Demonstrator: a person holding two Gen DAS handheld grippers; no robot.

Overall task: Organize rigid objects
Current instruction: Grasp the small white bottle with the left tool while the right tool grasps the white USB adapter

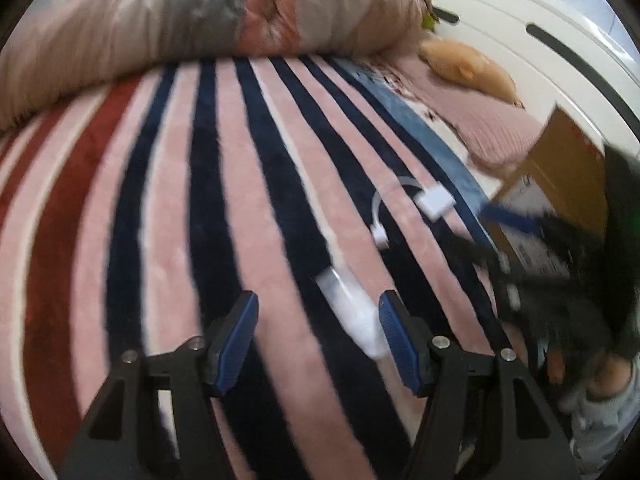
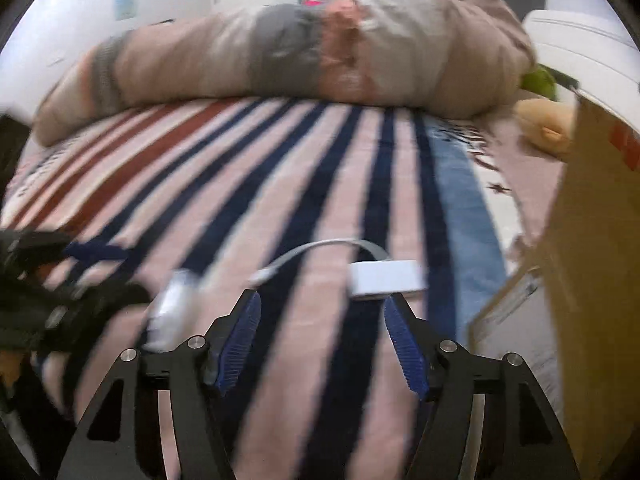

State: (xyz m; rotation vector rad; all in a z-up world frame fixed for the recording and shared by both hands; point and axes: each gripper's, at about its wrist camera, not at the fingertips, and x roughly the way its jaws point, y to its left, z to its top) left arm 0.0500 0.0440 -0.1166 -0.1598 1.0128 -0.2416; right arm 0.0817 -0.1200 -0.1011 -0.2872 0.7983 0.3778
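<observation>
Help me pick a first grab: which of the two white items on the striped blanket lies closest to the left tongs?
The blurry white tube-like item, lying right beside the left tongs' right finger. The white adapter with its curled cable sits farther ahead, toward the cardboard box.

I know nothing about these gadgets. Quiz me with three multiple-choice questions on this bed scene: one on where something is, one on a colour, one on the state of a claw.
1. Where does the white adapter with its short cable lie?
A. On the striped blanket
B. Inside the cardboard box
C. On top of the rolled duvet

2. What colour are the gripper's finger pads?
A. Red
B. Blue
C. Yellow

3. How do the right gripper's jaws stand?
A. Clamped on the adapter
B. Shut on nothing
C. Open, holding nothing

Answers:
1 A: the white adapter rests on the striped blanket, beside the cardboard box and well short of the rolled duvet.
2 B: the finger pads are ribbed blue.
3 C: the right gripper shows a wide gap with only blanket between its jaws.
</observation>
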